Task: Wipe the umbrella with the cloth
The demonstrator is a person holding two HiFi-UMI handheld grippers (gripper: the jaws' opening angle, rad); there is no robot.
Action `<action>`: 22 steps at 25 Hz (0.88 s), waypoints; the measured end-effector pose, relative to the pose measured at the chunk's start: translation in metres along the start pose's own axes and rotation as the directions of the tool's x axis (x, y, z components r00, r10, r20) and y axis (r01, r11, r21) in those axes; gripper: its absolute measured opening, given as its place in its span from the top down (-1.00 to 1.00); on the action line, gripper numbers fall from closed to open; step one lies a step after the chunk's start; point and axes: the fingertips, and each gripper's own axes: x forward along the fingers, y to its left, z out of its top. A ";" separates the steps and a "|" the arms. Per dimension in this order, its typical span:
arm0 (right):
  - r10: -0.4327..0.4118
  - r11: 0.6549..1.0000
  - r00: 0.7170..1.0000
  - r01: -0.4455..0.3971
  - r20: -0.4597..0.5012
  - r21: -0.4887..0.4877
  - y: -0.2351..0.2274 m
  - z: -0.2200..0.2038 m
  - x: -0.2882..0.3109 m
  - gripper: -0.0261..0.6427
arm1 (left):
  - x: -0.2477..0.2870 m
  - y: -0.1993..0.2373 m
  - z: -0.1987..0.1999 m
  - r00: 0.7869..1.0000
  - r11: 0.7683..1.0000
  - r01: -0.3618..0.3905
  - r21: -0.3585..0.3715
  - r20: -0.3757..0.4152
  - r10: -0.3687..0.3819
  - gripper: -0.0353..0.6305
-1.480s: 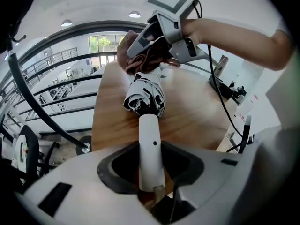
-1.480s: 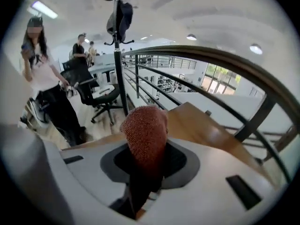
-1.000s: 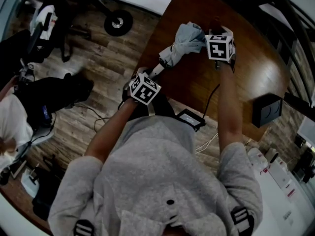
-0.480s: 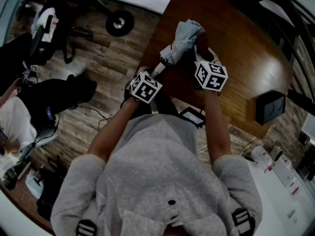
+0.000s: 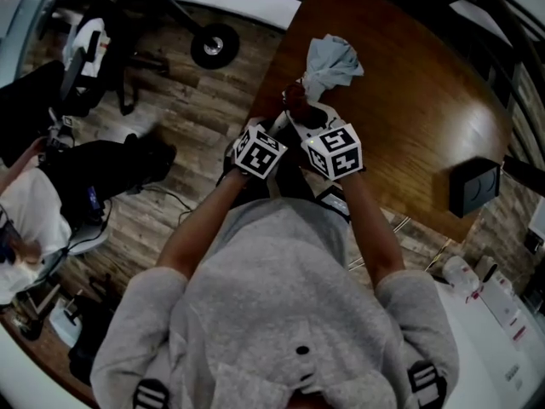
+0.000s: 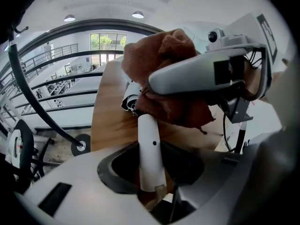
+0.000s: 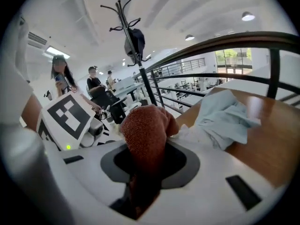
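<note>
Head view from above. A folded umbrella (image 5: 330, 62) lies on the wooden table (image 5: 409, 100) close to its left edge. Its pale blue fabric points toward the far edge and its white handle (image 6: 149, 144) toward the near left corner. The left gripper (image 6: 151, 175) has its jaws closed on this handle, which stands upright between them. The right gripper (image 7: 143, 172) has its jaws clamped on a reddish-brown cloth (image 7: 145, 130). The free end of the cloth bunches up above the jaws. In the left gripper view the cloth sits against the umbrella just beyond the top of the handle, with the right gripper's body over it. The two grippers are just beside each other. A black box (image 5: 473, 187) stands near the table's right edge, well apart from both.
</note>
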 end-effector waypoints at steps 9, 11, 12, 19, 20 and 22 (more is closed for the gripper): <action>-0.096 0.987 0.993 0.086 -0.069 -0.135 -0.022 0.037 0.031 0.59 | 0.001 -0.001 -0.001 0.999 0.999 -0.033 0.019 0.015 0.032 0.42; -0.171 0.967 0.980 0.147 -0.104 -0.207 -0.041 0.041 0.036 0.59 | 0.001 -0.002 0.000 0.999 0.999 -0.031 0.016 0.016 0.030 0.42; -0.199 0.957 0.974 0.168 -0.112 -0.238 -0.051 0.044 0.038 0.58 | 0.001 -0.002 0.001 0.999 0.999 -0.029 0.016 0.016 0.029 0.42; -0.430 0.825 0.902 0.369 -0.050 -0.429 -0.133 0.090 0.027 0.58 | 0.000 -0.003 0.001 1.000 1.000 -0.022 0.015 0.018 0.021 0.42; -0.454 0.809 0.890 0.395 -0.035 -0.435 -0.144 0.097 0.023 0.58 | 0.000 -0.003 0.001 1.000 1.000 -0.019 0.013 0.018 0.019 0.42; -0.520 0.774 0.854 0.470 -0.001 -0.424 -0.170 0.110 0.011 0.58 | -0.001 -0.004 0.001 1.000 1.000 -0.012 0.007 0.020 0.012 0.42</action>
